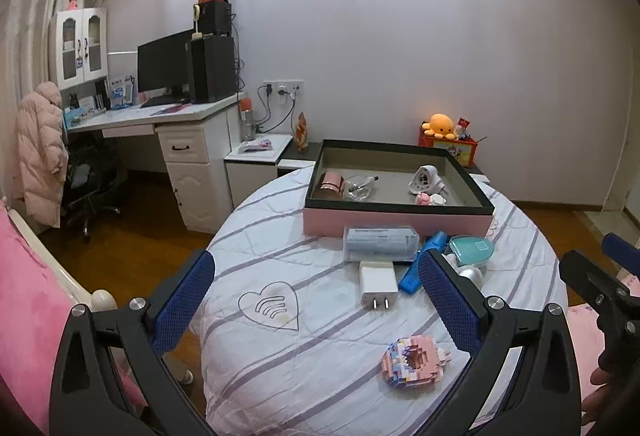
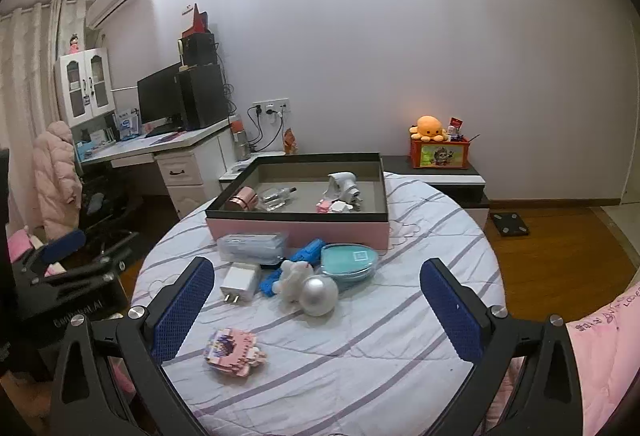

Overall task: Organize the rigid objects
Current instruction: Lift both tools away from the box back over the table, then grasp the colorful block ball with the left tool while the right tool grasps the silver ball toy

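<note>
Both grippers, left [image 1: 316,300] and right [image 2: 316,312], have fingers spread and hold nothing. Several items lie crowded just before the box [image 2: 298,232]; the charger [image 2: 239,281] touches the blue toy [image 2: 280,272], so I fear one finger pushes a neighbour away.

Pink brick model [image 2: 232,352] lies flat near white charger [image 2: 239,282].

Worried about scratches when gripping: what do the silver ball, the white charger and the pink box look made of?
The silver ball looks like brushed metal or metallic-coated plastic: soft satin sheen, no sharp reflections. The white charger looks like smooth hard plastic, with two metal prongs. The pink box looks like matte cardboard: flat walls, dark rim, dull grey lining.
</note>
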